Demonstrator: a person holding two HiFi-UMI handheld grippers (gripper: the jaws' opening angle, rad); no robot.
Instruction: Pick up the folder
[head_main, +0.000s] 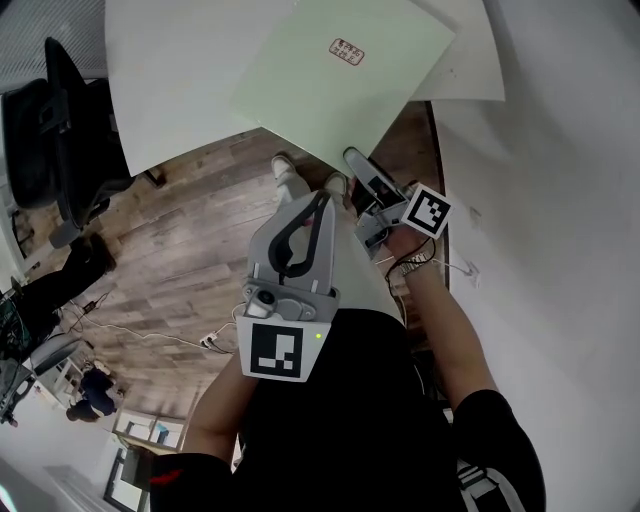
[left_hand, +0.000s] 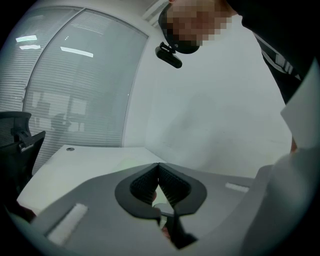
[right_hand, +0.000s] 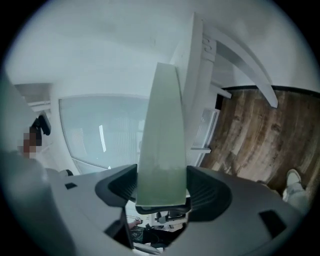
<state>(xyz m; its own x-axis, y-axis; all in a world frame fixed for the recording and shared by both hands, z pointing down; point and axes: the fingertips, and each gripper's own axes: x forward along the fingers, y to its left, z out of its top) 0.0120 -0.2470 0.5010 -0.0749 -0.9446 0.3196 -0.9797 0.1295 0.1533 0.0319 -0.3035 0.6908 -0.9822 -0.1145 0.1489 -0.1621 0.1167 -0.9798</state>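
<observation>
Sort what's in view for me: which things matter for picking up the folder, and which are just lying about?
Job:
- green folder
- right claw, open, with the folder between its pads

Lying about:
- white desk
- office chair
- left claw, shut and empty

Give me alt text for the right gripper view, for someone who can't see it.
A pale green folder stands in the gap between the right gripper's wide-apart jaws, stretching away. Behind it are a white table and, at right, wood floor.
</observation>
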